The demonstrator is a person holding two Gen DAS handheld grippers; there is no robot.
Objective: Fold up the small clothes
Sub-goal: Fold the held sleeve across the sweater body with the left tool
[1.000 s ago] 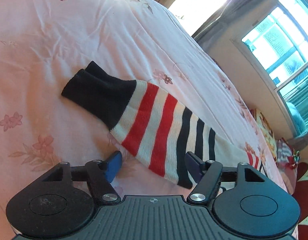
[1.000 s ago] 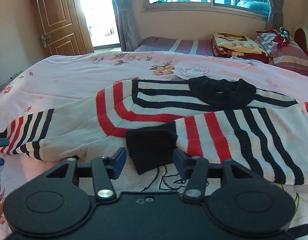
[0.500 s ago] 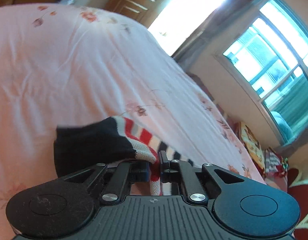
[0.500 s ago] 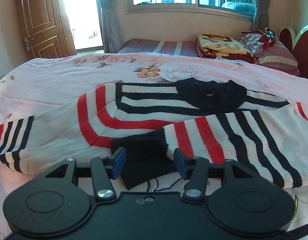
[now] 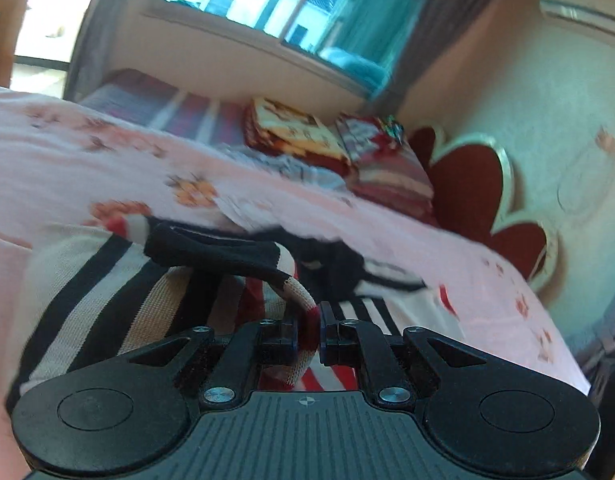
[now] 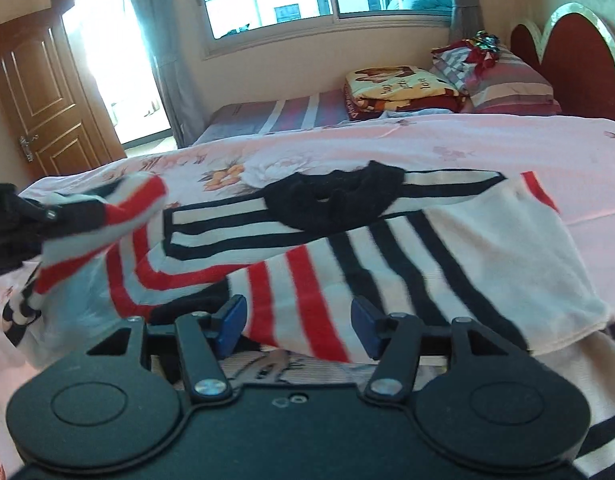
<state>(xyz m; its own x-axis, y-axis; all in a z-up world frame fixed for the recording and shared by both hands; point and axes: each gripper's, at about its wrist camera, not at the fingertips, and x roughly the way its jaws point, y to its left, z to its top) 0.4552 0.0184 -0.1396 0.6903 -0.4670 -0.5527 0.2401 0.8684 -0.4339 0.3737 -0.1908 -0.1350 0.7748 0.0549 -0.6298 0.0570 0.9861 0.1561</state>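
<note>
— Where's the left gripper (image 5: 308, 330)?

— Tilted, raised over the sweater (image 6: 387, 248), jaws clamped on a striped sleeve (image 5: 295, 300); its black cuff (image 5: 215, 250) flops forward. Blurred, so I think it's clear of the body.

— And the right gripper (image 6: 297, 324)?

— Low and level, jaws spread above the other, folded-in sleeve (image 6: 307, 292). The sweater lies flat on the pink bedspread (image 6: 507, 148).

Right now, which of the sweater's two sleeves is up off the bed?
The left sleeve: the left gripper is shut on it and holds it raised. The right sleeve lies flat across the body, between the right gripper's open jaws.
</note>
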